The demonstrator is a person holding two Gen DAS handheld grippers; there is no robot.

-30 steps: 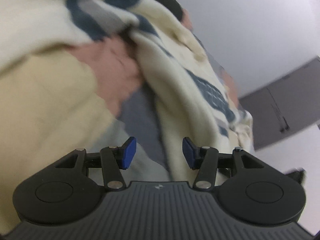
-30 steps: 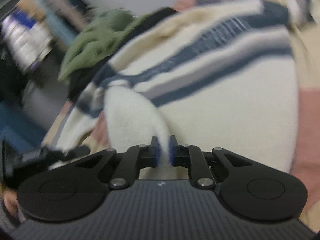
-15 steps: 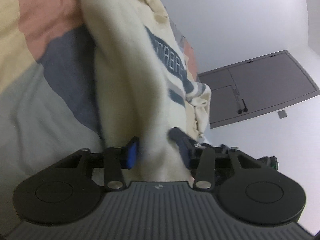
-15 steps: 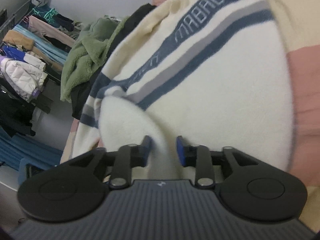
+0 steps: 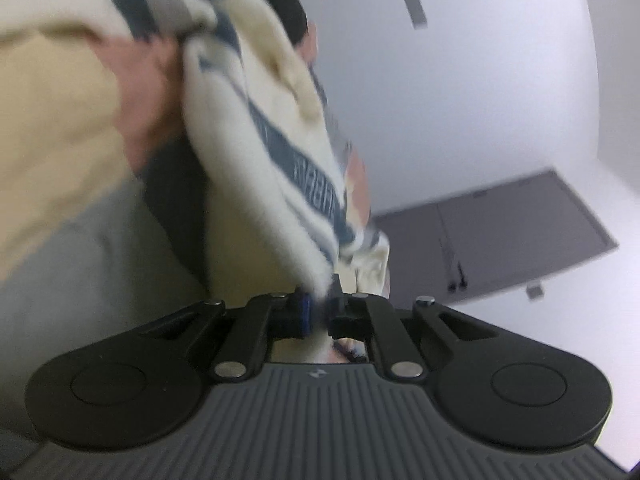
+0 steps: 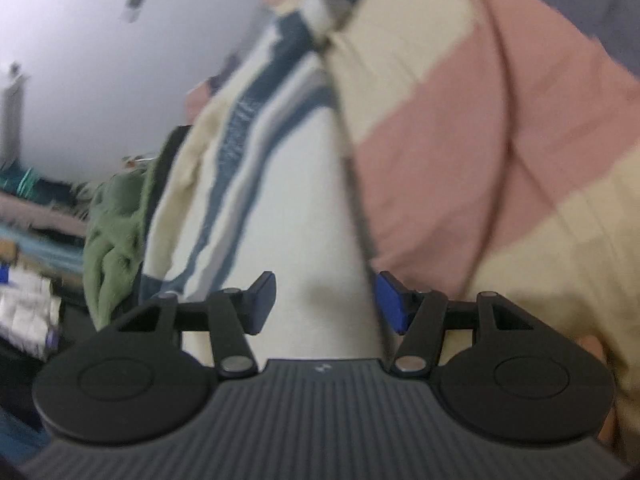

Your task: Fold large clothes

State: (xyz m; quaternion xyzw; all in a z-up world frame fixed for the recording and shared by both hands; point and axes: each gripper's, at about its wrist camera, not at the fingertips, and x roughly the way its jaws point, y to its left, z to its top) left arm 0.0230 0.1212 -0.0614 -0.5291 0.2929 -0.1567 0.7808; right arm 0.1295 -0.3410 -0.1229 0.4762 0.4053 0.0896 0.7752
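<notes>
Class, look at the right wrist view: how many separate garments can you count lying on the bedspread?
2. The cream sweater with navy stripes lies across the bedspread in the middle; a green fleece is heaped at its left edge. Something dark beneath the fleece may be another.

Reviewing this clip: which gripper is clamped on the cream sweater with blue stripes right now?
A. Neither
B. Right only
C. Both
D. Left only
D. The left gripper has its jaws pinched on an edge of the cream striped sweater, while the right gripper has just been opening, its pads clear of the fabric lying between them.
</notes>
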